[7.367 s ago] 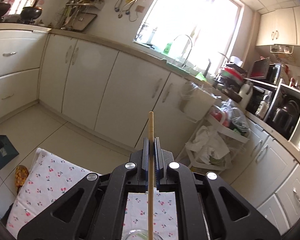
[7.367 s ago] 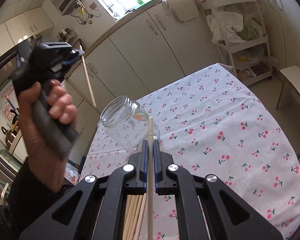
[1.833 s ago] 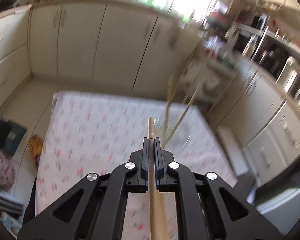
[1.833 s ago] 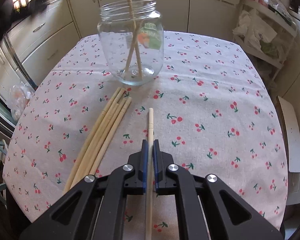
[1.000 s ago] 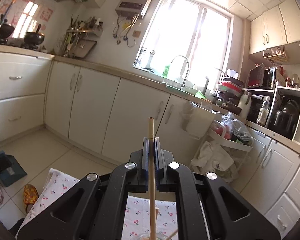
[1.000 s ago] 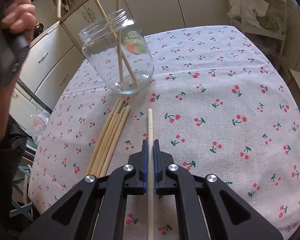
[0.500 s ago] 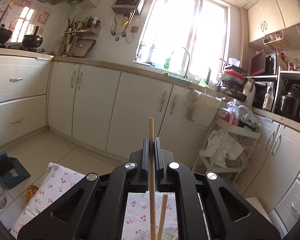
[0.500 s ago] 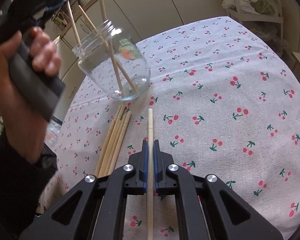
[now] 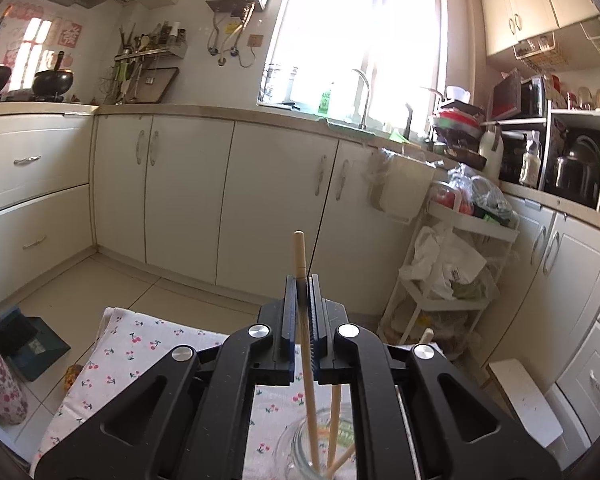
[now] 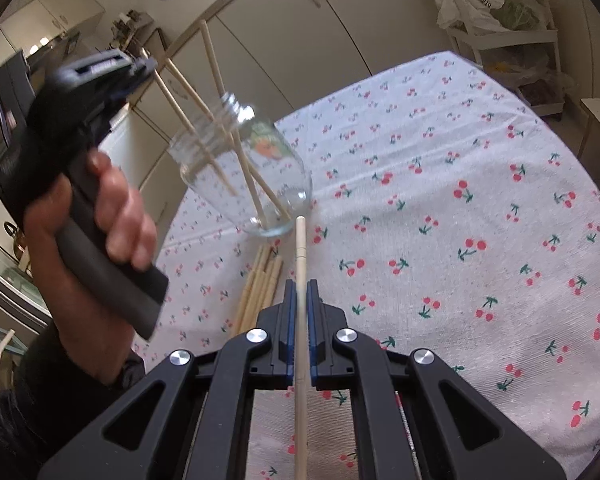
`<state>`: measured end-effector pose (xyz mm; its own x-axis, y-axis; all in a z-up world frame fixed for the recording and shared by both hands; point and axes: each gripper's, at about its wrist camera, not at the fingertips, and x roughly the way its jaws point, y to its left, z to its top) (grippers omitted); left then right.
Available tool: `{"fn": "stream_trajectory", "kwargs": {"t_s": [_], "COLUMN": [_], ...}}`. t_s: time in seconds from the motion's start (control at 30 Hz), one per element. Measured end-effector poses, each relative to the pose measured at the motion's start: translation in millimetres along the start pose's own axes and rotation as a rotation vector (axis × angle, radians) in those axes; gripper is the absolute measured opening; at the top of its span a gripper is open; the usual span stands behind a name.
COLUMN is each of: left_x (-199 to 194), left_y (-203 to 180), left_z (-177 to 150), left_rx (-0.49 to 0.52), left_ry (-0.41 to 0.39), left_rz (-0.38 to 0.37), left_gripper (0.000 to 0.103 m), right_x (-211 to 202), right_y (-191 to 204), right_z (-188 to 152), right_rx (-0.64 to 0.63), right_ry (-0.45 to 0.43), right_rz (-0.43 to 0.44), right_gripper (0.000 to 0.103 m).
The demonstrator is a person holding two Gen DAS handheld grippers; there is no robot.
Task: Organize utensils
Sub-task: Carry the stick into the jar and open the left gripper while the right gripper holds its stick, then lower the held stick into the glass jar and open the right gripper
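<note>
Left wrist view: the left claw is clamped tight on a chopstick whose lower end reaches down into the glass jar at the bottom edge of the frame, where two more sticks stand. The step in hand looks like dropping this stick into the jar — next the jaws would need to part so it slides to the bottom. The jar is mostly cut off, so whether the tip touches the base cannot be told.

Right wrist view: the right claw is pinched on another chopstick, pointing toward the jar, which stands on the cherry-print table toward its far left corner. Loose chopsticks lie just in front of the jar. A hand holds the left claw above the jar — blurred.
</note>
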<state>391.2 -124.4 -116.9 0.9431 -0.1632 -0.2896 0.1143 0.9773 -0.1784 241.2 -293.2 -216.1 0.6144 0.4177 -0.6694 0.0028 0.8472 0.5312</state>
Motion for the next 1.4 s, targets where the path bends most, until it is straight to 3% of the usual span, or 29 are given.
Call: {"fn": "stream_trajectory", "kwargs": {"t_s": [0.2,0.3,0.37,0.5,0.67,0.87,1.03,1.23,1.4], "left_x": [-10.0,-17.3,-26.8,-47.3,-79.6,-100.2,-109.0,-111.0,-106.1], "left_y": [-3.3,-2.1,2.7,15.1,44.0,81.8,109.0,124.1,130.1], "left_z": [-2.9,-2.0,-0.9,1.8,-5.3,-30.5,-47.6,-54.5,-55.6], "left_rx": [0.056,0.067,0.059,0.047,0.008,-0.06,-0.142,-0.199,-0.234], "left_ry": [0.04,0.052,0.047,0.036,0.035,0.111,0.16,0.177,0.194], "left_rz": [-0.018,-0.022,-0.014,0.005,0.061,0.119,0.139,0.128,0.111], "left_gripper": [0.007,0.017,0.031,0.04,0.054,0.059,0.06,0.06,0.061], "right_x": [-16.4,-24.0,-29.1,-39.5,-61.0,-76.3,-62.1,-33.0,-14.8], "right_y": [4.8,8.5,11.6,19.1,34.4,58.1,68.8,74.2,80.6], "right_z": [5.2,6.7,7.8,13.5,38.5,85.7,122.7,143.8,147.6], "right_rx": [0.013,0.016,0.02,0.024,0.02,0.019,0.07,0.084,0.045], "right_ry": [-0.047,-0.068,-0.085,-0.127,-0.268,-0.51,-0.67,-0.784,-0.824], "right_rz": [0.024,0.036,0.044,0.06,0.063,0.069,0.08,0.019,-0.044], "right_gripper": [0.006,0.006,0.006,0.006,0.006,0.006,0.006,0.006,0.006]}}
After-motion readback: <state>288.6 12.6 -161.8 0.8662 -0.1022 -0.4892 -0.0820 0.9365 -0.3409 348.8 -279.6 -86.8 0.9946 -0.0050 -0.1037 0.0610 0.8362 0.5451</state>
